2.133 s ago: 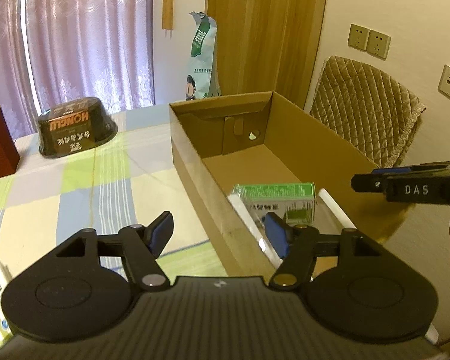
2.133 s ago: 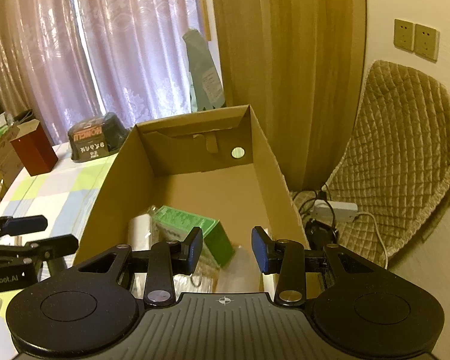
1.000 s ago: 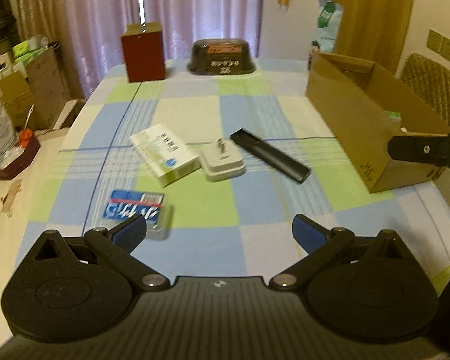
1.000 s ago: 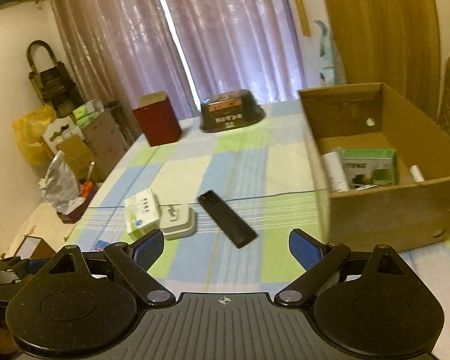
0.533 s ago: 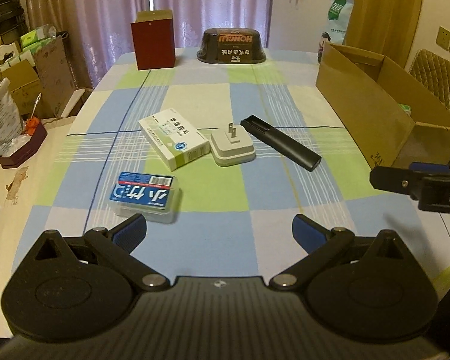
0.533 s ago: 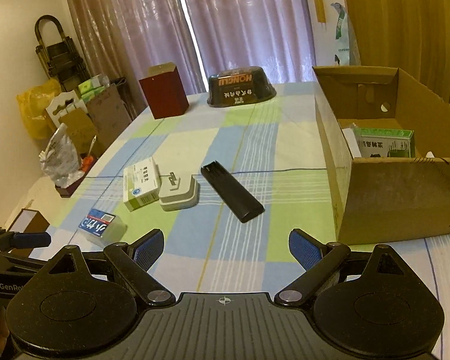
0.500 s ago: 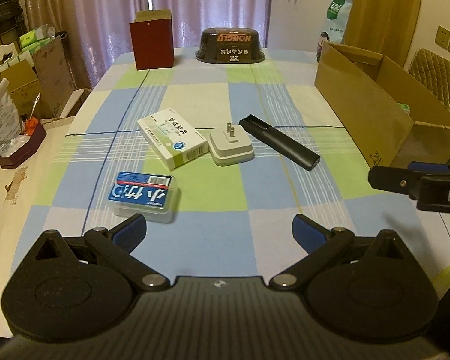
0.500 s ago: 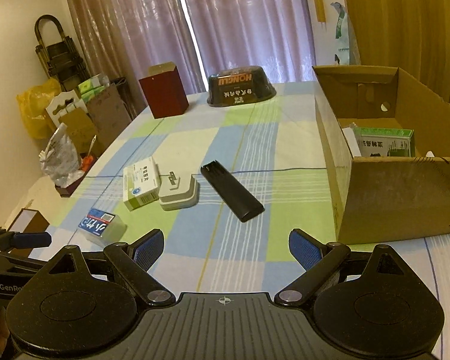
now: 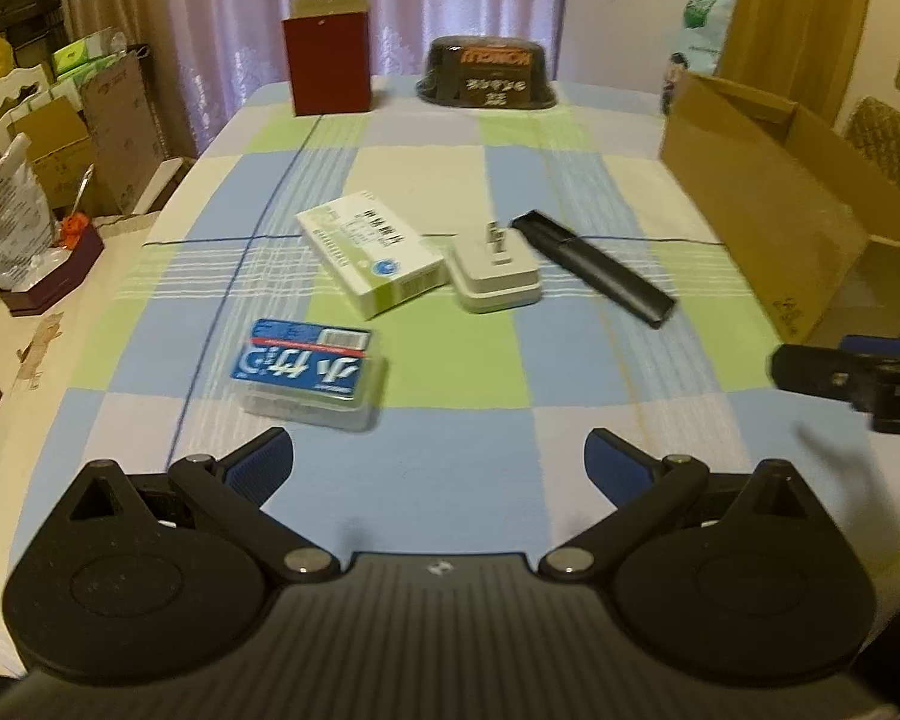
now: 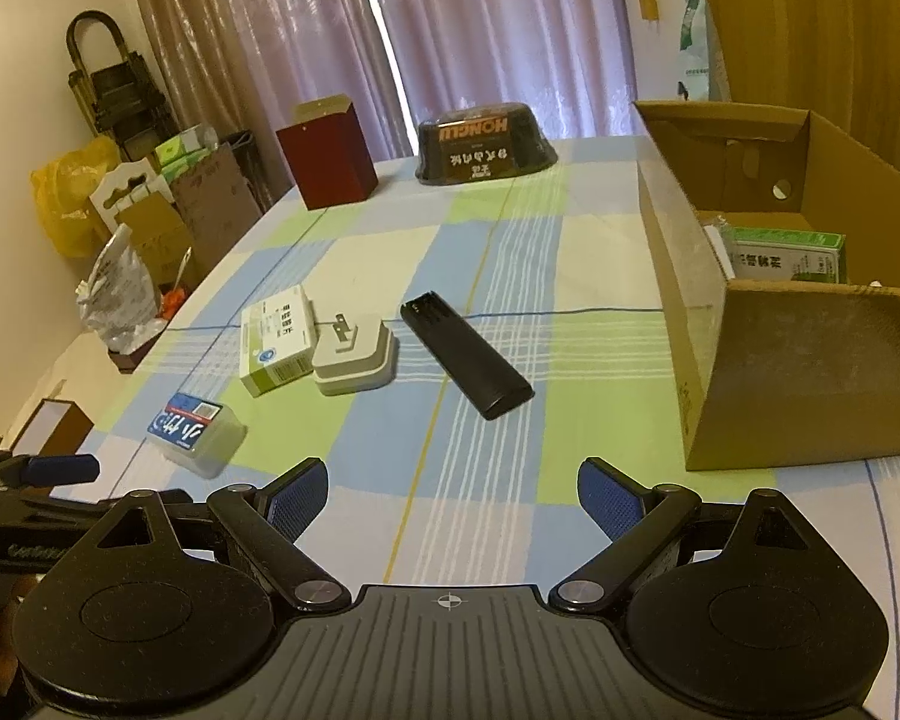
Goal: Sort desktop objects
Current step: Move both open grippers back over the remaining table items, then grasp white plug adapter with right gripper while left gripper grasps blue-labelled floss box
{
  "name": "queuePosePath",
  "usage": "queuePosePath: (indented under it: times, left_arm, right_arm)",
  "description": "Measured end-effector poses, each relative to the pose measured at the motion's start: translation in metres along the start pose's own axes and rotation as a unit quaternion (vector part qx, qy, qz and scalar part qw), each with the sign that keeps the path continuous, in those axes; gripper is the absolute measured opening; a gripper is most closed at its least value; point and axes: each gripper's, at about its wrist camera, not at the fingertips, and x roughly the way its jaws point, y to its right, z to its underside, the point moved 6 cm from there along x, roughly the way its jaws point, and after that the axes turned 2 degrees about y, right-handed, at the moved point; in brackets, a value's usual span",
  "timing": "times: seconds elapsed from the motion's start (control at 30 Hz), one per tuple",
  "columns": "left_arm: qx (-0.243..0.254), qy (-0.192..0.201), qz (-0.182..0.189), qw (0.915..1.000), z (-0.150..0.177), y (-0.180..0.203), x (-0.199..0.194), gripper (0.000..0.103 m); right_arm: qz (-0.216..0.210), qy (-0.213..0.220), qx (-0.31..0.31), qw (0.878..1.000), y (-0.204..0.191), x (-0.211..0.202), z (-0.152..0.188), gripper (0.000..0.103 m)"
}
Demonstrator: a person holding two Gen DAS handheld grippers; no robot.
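**Left wrist view: both grippers empty over a half-sorted table**

The left wrist view looks along the checked tablecloth (image 9: 450,408), where four loose things lie in a loose row. Nearest the left gripper (image 9: 438,462) is a clear case with a blue label (image 9: 309,375). Farther on, a white and green carton (image 9: 369,252) lies just beside a white plug adapter (image 9: 495,276), prongs up, and a black remote (image 9: 594,267) lies slantwise beside that. The left gripper hovers with its blue-padded fingers spread wide and nothing between them, pointed roughly at the blue-labelled case, likely its easiest reach.

From the right wrist view, the right gripper (image 10: 453,492) is likewise spread and empty, held low over the near edge of the table. The cardboard box (image 10: 798,372) stands on the right side, open at the top, and a green carton (image 10: 783,255) already lies inside with something white beside it. The box seems to serve as the collecting place, so the sorting looks partly done, with four pieces outside.

A red box (image 10: 327,159) and a dark tub (image 10: 486,144) stand at the far end, apart from the rest.
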Motion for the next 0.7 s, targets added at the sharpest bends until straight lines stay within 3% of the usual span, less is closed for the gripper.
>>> queuePosePath:
  times: [0.13,0.43,0.7]
  left_arm:
    - [-0.001,-0.01,-0.017,0.9998,0.001,-0.02,0.019,0.102]
    - [0.048,-0.015,-0.02,0.9985,-0.017,-0.06,0.059,0.102]
    - [0.061,-0.026,0.015,0.9977,-0.021,-0.074,0.088,0.102]
  right_arm:
    - [-0.006,-0.002,-0.008,1.0,-0.004,0.008,-0.001,0.093]
    - [-0.012,-0.005,-0.038,0.999,-0.023,0.052,-0.012,0.093]
    - [-0.016,-0.015,-0.041,0.999,-0.042,0.1,-0.018,0.093]
